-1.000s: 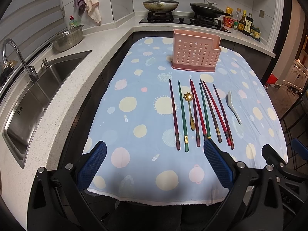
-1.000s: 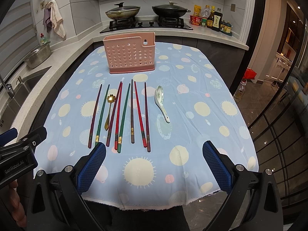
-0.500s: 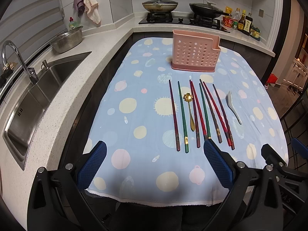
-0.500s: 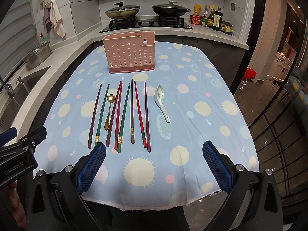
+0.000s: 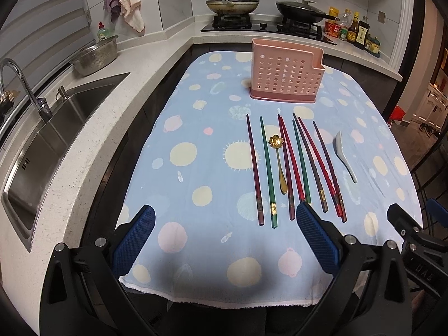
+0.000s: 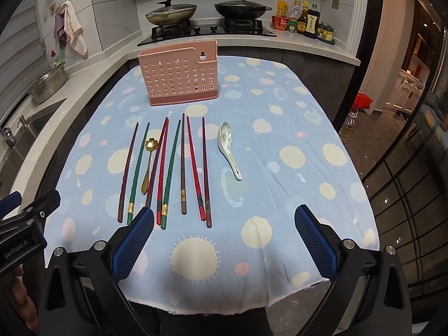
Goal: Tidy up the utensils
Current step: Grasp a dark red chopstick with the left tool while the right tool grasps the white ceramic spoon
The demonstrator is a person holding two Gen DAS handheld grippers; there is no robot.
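The left tool (image 5: 225,219) hovers at the near edge of the surface (image 5: 196,274), its blue-padded fingers (image 5: 134,240) spread wide with nothing between them. The right tool (image 6: 224,219) sits just beside it to the right, level with it, equally wide apart and empty.

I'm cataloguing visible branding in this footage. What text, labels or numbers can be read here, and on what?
"GenRobot.AI": on the left gripper's black body, seen in the right wrist view.
"DAS", partly cut off: on the right gripper's black body, seen in the left wrist view.
Sauce bottle labels and red tub by the stove: too small to read.
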